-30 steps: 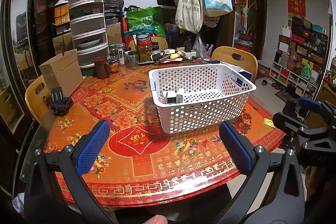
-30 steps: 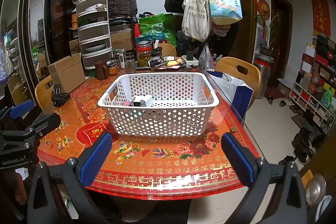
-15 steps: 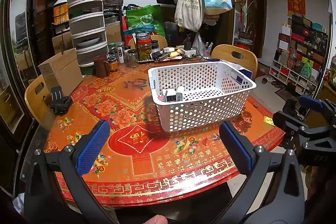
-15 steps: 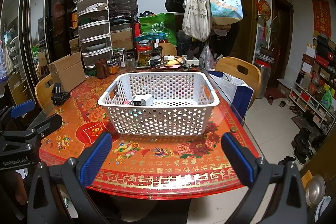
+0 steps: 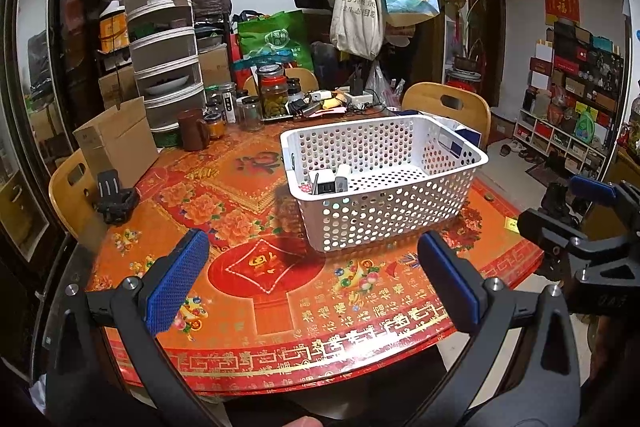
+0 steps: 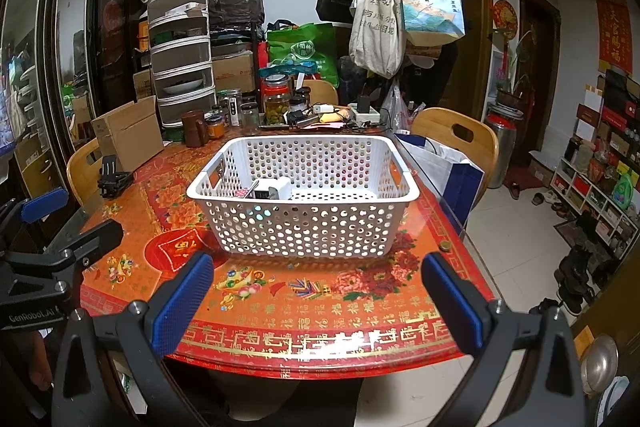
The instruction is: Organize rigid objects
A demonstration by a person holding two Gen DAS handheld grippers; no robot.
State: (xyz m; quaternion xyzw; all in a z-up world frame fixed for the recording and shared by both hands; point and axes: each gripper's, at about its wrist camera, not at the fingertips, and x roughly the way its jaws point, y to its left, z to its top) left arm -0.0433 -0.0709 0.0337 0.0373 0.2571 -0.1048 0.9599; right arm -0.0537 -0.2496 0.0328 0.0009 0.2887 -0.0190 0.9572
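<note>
A white perforated basket [image 5: 400,215] [image 6: 304,231] stands on the red patterned table [image 5: 280,307] [image 6: 320,323]. Small white chargers and other small items [image 5: 330,181] [image 6: 272,191] lie in its near-left corner. My left gripper [image 5: 312,283] is open and empty, held back above the table's front edge. My right gripper [image 6: 316,291] is open and empty, also at the front edge, facing the basket. The right gripper shows at the right of the left wrist view [image 5: 580,227]; the left gripper shows at the left of the right wrist view [image 6: 52,227].
A black clamp-like object [image 5: 114,197] [image 6: 112,179] lies at the table's left edge near a cardboard box [image 5: 116,143]. Jars, a brown mug [image 5: 194,129] and cables crowd the far edge. Wooden chairs [image 5: 448,107] stand around. A coin [image 6: 444,246] lies right of the basket.
Both grippers stay open and nearly still; the views shift only slightly.
</note>
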